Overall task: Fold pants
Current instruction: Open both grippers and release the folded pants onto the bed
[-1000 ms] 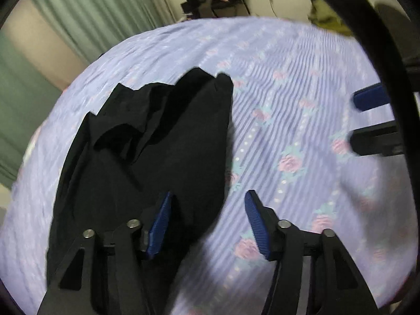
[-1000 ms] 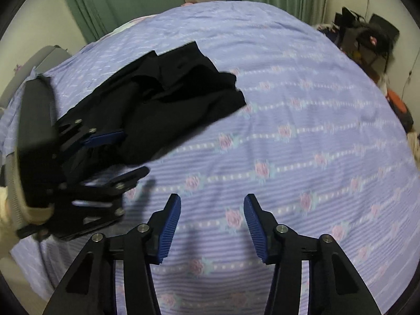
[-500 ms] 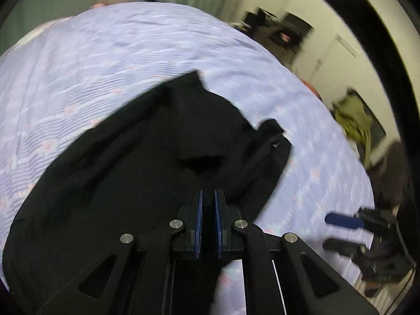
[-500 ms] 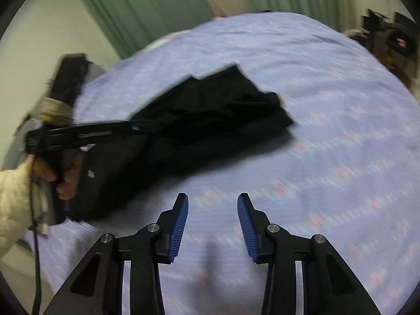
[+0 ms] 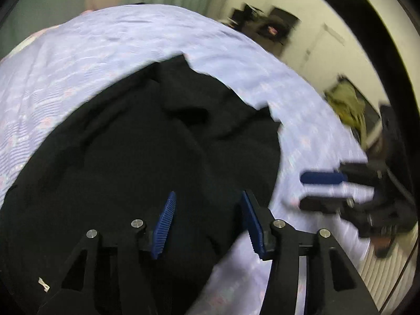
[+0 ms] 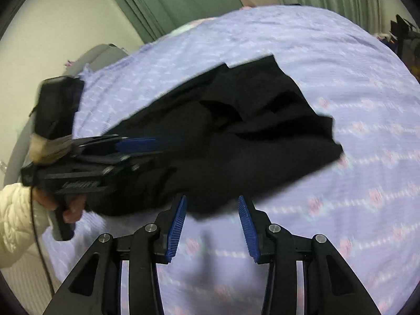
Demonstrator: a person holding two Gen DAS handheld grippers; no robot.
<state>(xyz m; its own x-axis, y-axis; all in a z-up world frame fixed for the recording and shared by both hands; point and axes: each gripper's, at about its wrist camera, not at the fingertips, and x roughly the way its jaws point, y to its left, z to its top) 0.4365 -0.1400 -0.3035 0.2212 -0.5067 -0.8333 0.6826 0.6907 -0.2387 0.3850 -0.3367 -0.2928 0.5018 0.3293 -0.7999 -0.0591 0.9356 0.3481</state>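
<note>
Left wrist view has the left gripper (image 5: 207,223) fingers opening over the rumpled black fabric pants (image 5: 136,157) on the lilac floral bed (image 5: 92,52), right gripper (image 6: 212,225) half-open and empty nearby, probably regrasping.

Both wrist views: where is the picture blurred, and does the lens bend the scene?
Left wrist view: motion blur smears the bedsheet and the right gripper; the black pants lose most detail in the dark. Right wrist view: the left gripper and the sheet's flowers are streaked. In both, the fisheye lens bulges the bed into a dome, with a black rim.
</note>
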